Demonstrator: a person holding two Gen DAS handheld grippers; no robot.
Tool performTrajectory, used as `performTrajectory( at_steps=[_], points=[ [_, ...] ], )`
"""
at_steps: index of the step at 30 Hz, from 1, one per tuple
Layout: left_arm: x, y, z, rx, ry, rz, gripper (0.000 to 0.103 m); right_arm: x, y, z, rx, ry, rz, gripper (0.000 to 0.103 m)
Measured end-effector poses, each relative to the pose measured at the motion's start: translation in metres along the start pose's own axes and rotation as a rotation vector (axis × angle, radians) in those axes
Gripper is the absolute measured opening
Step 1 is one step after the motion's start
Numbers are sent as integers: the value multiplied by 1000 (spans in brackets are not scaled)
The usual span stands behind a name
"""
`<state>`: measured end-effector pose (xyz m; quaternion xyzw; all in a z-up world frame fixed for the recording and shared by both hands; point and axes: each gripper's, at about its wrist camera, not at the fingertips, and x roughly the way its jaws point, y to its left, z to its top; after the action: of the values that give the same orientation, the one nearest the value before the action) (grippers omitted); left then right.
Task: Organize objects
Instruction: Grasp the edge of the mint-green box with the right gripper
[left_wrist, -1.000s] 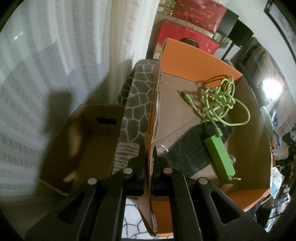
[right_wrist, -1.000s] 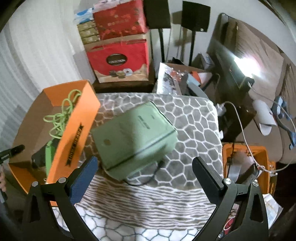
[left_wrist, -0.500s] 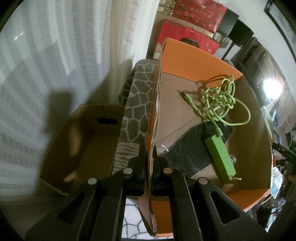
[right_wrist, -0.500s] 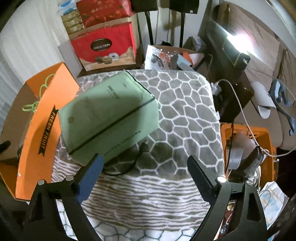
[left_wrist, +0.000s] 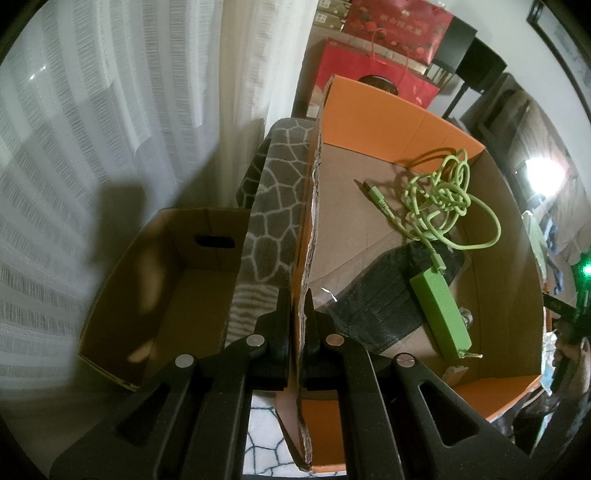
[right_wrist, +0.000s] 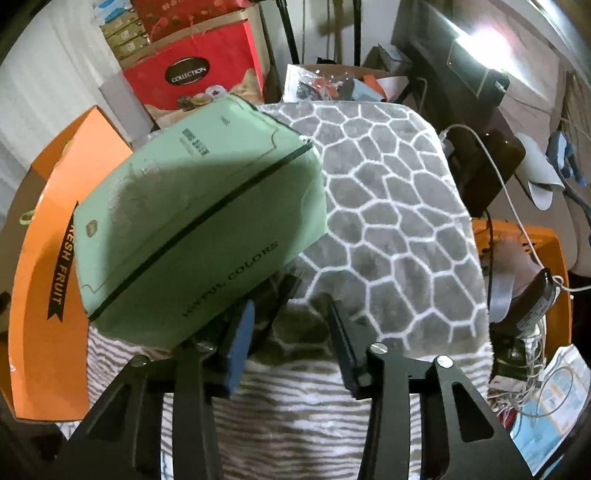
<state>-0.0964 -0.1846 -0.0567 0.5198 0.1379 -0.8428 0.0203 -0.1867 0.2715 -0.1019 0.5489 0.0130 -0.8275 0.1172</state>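
Observation:
My left gripper (left_wrist: 297, 295) is shut on the near wall of the orange cardboard box (left_wrist: 399, 122). Inside the box lie a tangled green cable (left_wrist: 443, 192), a green power bank (left_wrist: 439, 312) and a black pouch (left_wrist: 384, 295). In the right wrist view the orange box (right_wrist: 48, 258) stands at the left on a grey patterned blanket (right_wrist: 399, 221). A pale green box (right_wrist: 199, 236) lies tilted on the blanket beside it. My right gripper (right_wrist: 290, 317) is open, its jaws narrowed, close against the green box's lower right corner, where a black cable is mostly hidden.
An open brown cardboard box (left_wrist: 159, 288) sits below the blanket edge at the left, by a white curtain (left_wrist: 110, 110). Red gift boxes (right_wrist: 192, 81) stand behind. Another orange box (right_wrist: 517, 258) with cables and clutter lies to the right of the blanket.
My right gripper has moved forward and down to the green box's corner and its jaws have narrowed a lot. The left gripper has stayed put on the box wall.

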Motion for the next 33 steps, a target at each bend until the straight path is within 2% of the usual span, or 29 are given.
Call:
performTrajectory(
  at_steps=[5, 11, 13, 15, 16, 24, 33],
  points=[
    [0, -1, 0, 1, -1, 2, 4, 2, 6, 0, -11, -7, -30, 42],
    [0, -1, 0, 1, 0, 2, 4, 4, 14, -4, -28, -32, -90, 35],
    [0, -1, 0, 1, 0, 3, 4, 4, 16, -6, -35, -45, -96, 30],
    [0, 0, 0, 2, 0, 3, 4, 4, 17, -7, -39, -52, -97, 15],
    [0, -1, 0, 1, 0, 3, 4, 4, 17, -7, -41, -53, -96, 12],
    [0, -1, 0, 1, -1, 3, 4, -8, 10, -8, -21, -69, -30, 6],
    [-1, 0, 0, 0, -1, 3, 4, -49, 9, -4, -30, -145, -32, 3]
  ],
)
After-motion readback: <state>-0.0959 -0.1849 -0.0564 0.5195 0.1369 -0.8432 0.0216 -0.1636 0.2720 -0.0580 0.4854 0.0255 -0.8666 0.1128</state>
